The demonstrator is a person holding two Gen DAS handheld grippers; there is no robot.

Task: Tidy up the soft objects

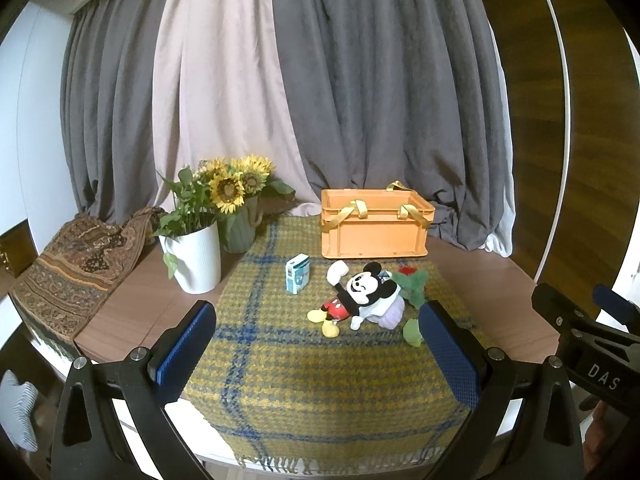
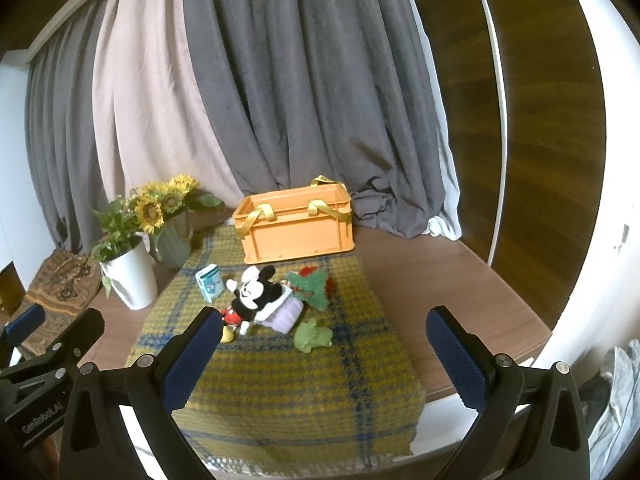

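Start of sorting: left tool (image 1: 316, 344) and right tool (image 2: 324, 354) gaping, empty; next, grasp mouse doll (image 1: 356, 294) before orange crate (image 1: 374, 226).

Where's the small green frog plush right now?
The small green frog plush lies on the yellow plaid blanket, just right of the lilac knitted item under the Mickey Mouse plush.

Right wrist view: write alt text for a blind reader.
The open right gripper hovers over a plaid cloth where a Mickey plush and other soft toys lie in front of an orange basket. Sunflowers stand at left.
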